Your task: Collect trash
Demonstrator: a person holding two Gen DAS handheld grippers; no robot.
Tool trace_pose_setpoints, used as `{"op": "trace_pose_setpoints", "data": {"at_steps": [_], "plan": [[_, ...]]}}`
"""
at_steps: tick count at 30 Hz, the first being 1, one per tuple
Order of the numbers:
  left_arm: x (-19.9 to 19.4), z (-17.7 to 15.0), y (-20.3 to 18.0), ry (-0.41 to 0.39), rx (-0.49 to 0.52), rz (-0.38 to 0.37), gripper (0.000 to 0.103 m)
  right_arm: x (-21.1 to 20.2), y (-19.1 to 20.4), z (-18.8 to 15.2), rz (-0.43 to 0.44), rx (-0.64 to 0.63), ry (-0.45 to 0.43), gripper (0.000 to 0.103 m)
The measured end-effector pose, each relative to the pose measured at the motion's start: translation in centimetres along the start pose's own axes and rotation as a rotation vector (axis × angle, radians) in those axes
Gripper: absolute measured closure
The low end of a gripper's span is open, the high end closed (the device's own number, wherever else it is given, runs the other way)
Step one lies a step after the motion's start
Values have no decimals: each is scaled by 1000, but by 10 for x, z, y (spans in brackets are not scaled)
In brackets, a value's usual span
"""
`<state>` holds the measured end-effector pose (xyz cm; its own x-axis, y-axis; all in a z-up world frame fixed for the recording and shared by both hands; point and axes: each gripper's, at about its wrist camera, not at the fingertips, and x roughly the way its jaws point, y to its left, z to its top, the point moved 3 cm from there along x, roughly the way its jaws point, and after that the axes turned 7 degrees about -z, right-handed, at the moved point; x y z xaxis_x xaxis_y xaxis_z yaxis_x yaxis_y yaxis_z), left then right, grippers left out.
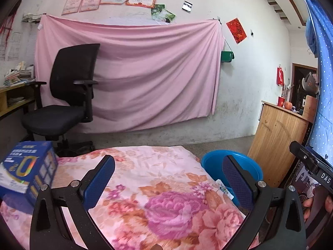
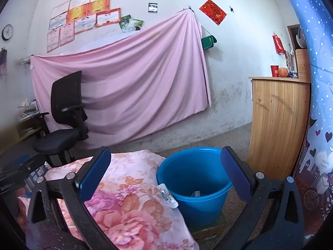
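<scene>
Pink sheet (image 1: 129, 70) hangs across the white back wall, with a black chair (image 1: 64, 95) before it and a wooden cabinet (image 2: 278, 125) at the right. Nearer lies a flowered quilt (image 1: 158, 187), and on its right edge rests a small white tube (image 2: 167, 195), tilted, its far end just beside the rim of a blue bucket (image 2: 193, 179). That bucket stands on the floor against the quilt's right edge; something small and pale lies at its bottom, too unclear to name. A blue box (image 1: 29, 170) sits at the quilt's left edge. Left gripper (image 1: 168, 179) hovers level over the quilt, its blue-padded fingers spread wide with nothing between them, the tube showing just inside the right finger. Right gripper (image 2: 165, 175) is likewise held level and pointed toward the wall, jaws wide apart and empty, framing the tube and the bucket without touching either. Fingers (image 1: 308, 206) of the person's right hand show at the right edge of the left view, gripping the other tool's handle.
</scene>
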<state>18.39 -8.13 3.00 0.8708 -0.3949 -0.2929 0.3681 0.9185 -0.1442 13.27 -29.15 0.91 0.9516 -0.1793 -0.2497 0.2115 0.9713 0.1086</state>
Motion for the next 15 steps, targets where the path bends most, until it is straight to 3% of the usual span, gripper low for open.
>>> {"op": "trace_pose_setpoints", "data": {"at_steps": [15], "plan": [[-78,-32,21,-2,-62,28,2,-69,15,-33,51,19,-34,0]]}}
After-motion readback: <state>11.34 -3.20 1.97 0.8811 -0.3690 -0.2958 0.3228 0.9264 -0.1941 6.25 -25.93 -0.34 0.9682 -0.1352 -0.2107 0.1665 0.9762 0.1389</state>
